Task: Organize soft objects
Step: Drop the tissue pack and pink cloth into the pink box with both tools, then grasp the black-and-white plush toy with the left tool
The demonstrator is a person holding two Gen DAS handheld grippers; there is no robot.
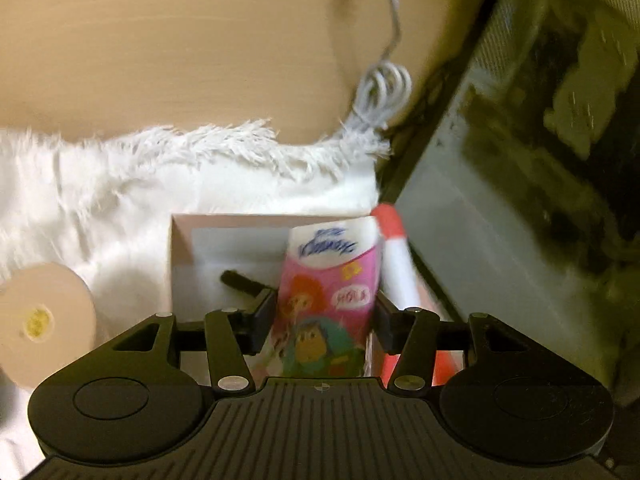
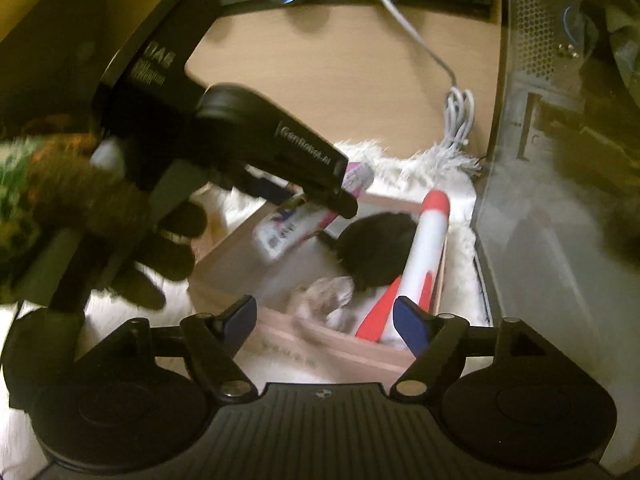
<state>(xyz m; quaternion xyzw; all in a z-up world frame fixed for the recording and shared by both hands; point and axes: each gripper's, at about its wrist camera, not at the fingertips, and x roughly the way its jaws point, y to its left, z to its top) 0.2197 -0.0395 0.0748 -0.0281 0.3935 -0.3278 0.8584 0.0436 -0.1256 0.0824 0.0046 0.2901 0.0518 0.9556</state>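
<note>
— Tissues: my left gripper (image 1: 324, 312) pinches the pink tissue pack (image 1: 330, 292) mid-body over the box (image 1: 182, 248), near the rocket toy (image 2: 428, 240).
— Handling?
— Light and squashy, I judge; its film looks slippery. My right gripper (image 2: 324, 320) is spread, holding nothing.

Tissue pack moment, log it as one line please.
left gripper: shut on tissue pack above box | right gripper: open, empty | in box: toy rocket
</note>
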